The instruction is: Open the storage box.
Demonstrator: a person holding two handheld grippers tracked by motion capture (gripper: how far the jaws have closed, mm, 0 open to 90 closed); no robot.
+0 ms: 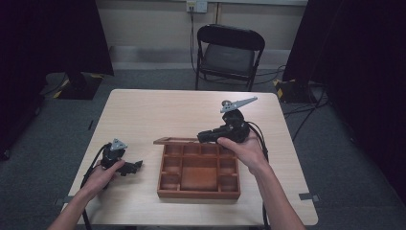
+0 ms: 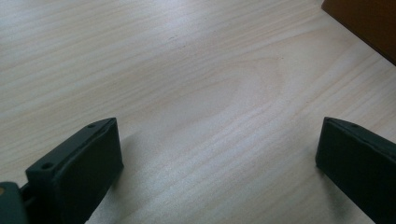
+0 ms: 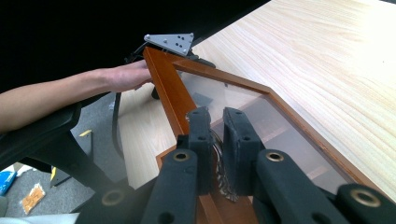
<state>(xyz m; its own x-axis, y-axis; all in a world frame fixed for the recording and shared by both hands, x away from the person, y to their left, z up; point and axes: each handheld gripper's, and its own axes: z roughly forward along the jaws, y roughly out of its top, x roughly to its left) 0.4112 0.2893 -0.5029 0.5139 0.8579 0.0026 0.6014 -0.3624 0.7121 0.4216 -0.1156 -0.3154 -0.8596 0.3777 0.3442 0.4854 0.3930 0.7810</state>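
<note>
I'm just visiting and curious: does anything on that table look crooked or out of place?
The box's glass lid isn't flat: the right gripper pinches its frame and holds it raised, tilted over the compartments. The left gripper rests open on the table. Nothing looks spilled or broken.

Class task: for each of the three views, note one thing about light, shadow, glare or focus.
High view: dim, with dark curtains at both sides and the table lit palest. Left gripper view: soft sheen on the wood, shadows beside both jaws. Right gripper view: the near claw is blurred, and the glass lid shows pale reflections.
</note>
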